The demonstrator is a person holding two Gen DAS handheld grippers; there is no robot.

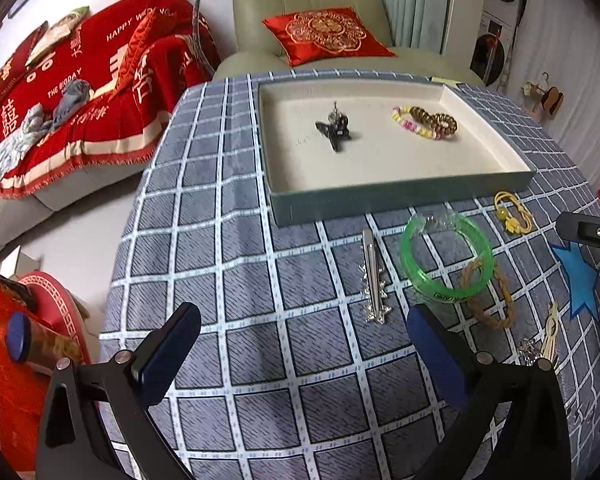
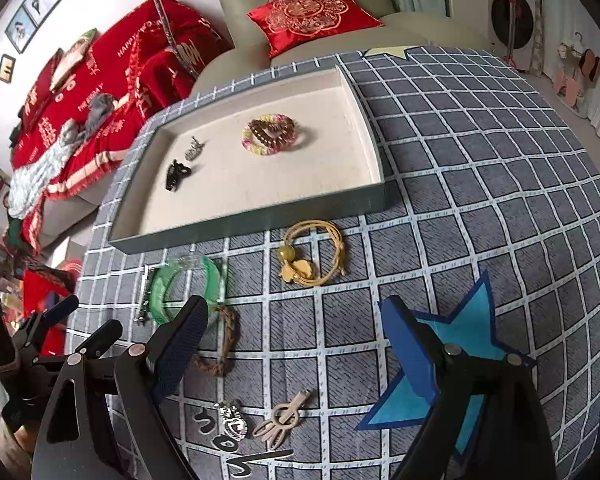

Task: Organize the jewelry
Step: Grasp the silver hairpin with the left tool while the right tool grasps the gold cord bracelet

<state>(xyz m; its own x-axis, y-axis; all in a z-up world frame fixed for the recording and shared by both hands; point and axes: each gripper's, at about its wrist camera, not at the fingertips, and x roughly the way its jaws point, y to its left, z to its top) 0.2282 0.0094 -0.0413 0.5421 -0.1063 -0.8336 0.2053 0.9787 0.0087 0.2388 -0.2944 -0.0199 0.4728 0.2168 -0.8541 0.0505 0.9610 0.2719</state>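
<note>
A shallow cream-lined tray (image 1: pixel 396 196) (image 2: pixel 260 222) sits on the checked tablecloth. It holds a black hair claw (image 1: pixel 334 130) (image 2: pixel 176 174), a small silver piece (image 2: pixel 194 148), and a beaded bracelet with a brown hair tie (image 1: pixel 428 120) (image 2: pixel 270 134). In front of the tray lie a silver hair clip (image 1: pixel 372 276) (image 2: pixel 143 300), a green bangle (image 1: pixel 446 258) (image 2: pixel 188 284), a braided tan bracelet (image 1: pixel 492 300) (image 2: pixel 224 344), a yellow cord bracelet (image 1: pixel 512 210) (image 2: pixel 308 252), a heart pendant (image 2: pixel 232 420) and a beige clip (image 1: pixel 550 334) (image 2: pixel 284 420). My left gripper (image 1: pixel 304 348) is open and empty above the cloth. My right gripper (image 2: pixel 296 344) is open and empty.
A blue star sticker (image 1: pixel 578 280) (image 2: pixel 452 364) marks the cloth on the right. A green armchair with a red cushion (image 1: pixel 328 36) stands behind the table. A sofa with a red throw (image 1: pixel 80 88) is at the left. The table edge drops off at the left.
</note>
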